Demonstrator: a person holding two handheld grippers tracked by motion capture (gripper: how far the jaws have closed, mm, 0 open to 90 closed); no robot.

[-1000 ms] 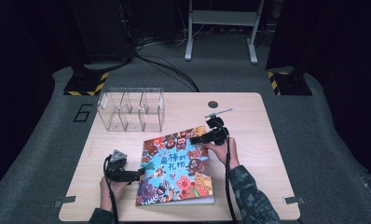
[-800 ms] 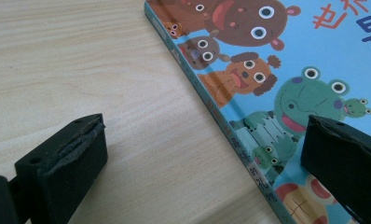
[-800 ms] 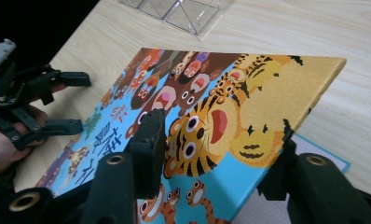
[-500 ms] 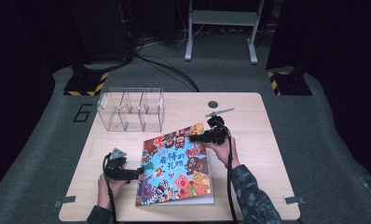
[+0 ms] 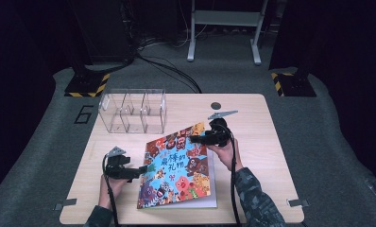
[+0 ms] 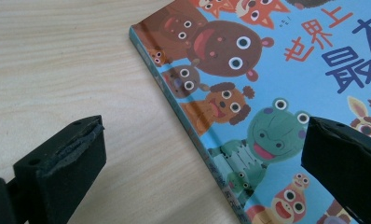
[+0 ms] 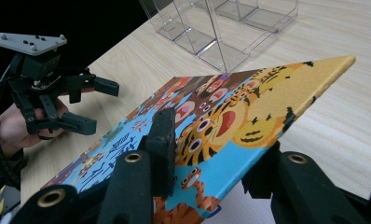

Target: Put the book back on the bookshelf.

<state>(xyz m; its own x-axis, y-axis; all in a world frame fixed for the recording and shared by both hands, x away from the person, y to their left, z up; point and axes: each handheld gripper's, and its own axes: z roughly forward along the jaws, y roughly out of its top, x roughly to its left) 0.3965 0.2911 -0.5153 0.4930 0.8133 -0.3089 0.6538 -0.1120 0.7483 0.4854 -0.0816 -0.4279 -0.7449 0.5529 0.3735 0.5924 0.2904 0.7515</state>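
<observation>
The book (image 5: pixel 179 168) lies near the front of the table (image 5: pixel 252 118), its front cover (image 7: pixel 249 116) lifted at the far corner. The right gripper (image 5: pixel 200 139) has just been closing and now pinches that cover's edge between its jaws. The left gripper (image 5: pixel 140 171) sits just beside the book's spine, jaws wide apart and holding nothing. Behind the book stands a clear box (image 5: pixel 134 111).
</observation>
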